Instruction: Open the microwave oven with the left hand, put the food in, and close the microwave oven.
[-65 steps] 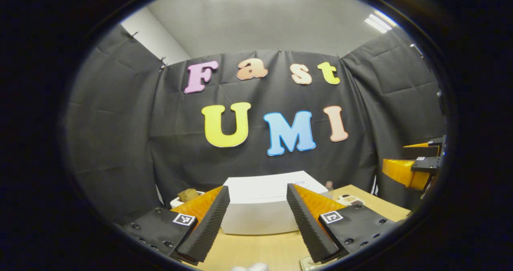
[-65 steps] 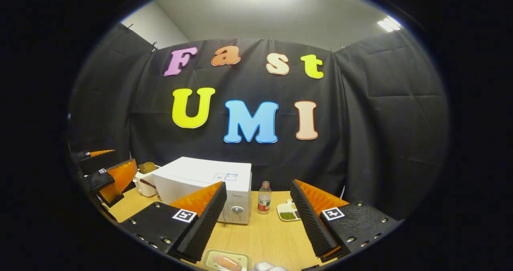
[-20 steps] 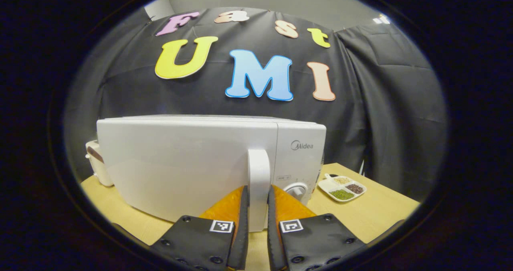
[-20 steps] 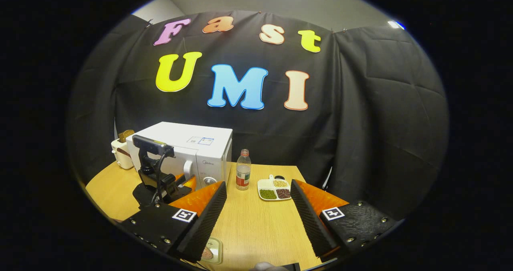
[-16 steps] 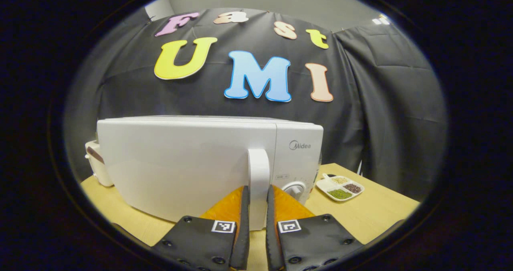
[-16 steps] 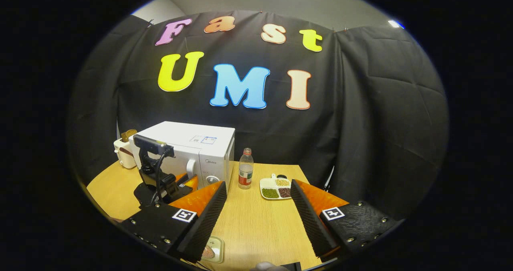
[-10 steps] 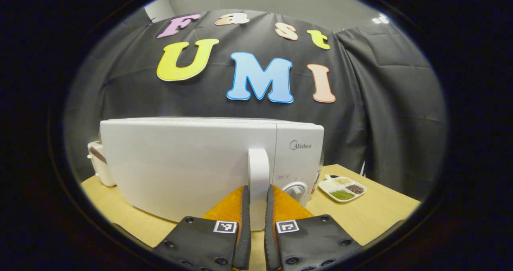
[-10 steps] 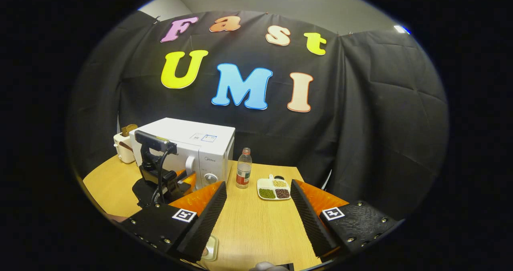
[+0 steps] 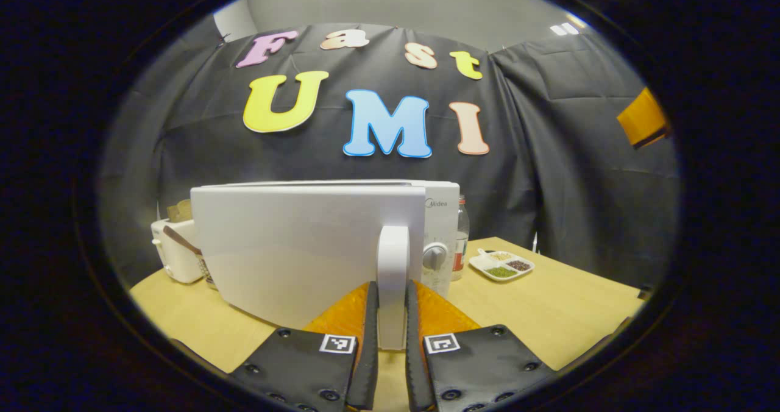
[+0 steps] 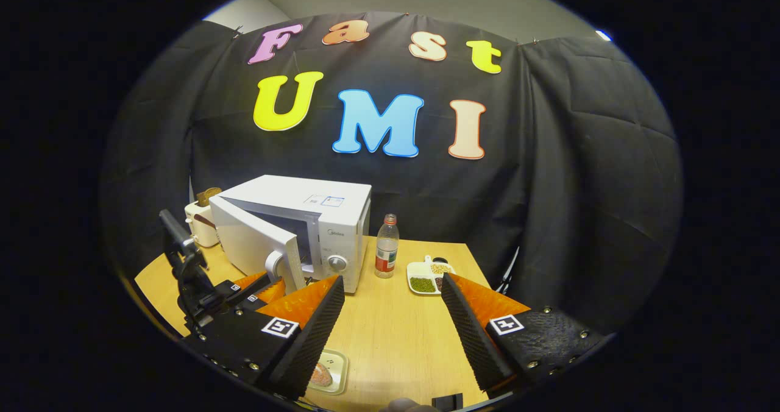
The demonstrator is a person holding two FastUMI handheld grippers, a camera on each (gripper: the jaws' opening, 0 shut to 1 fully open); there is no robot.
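Meanwhile left tongs (image 9: 392, 339) clamp one door handle (image 9: 392, 278); right tongs (image 10: 393, 320) gape empty.

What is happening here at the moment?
A person is opening the microwave. The left gripper is shut on the door handle, and the door stands partly open. The right gripper is open and holds nothing, above the table. The food sits in a small tray just below it, not yet picked up.
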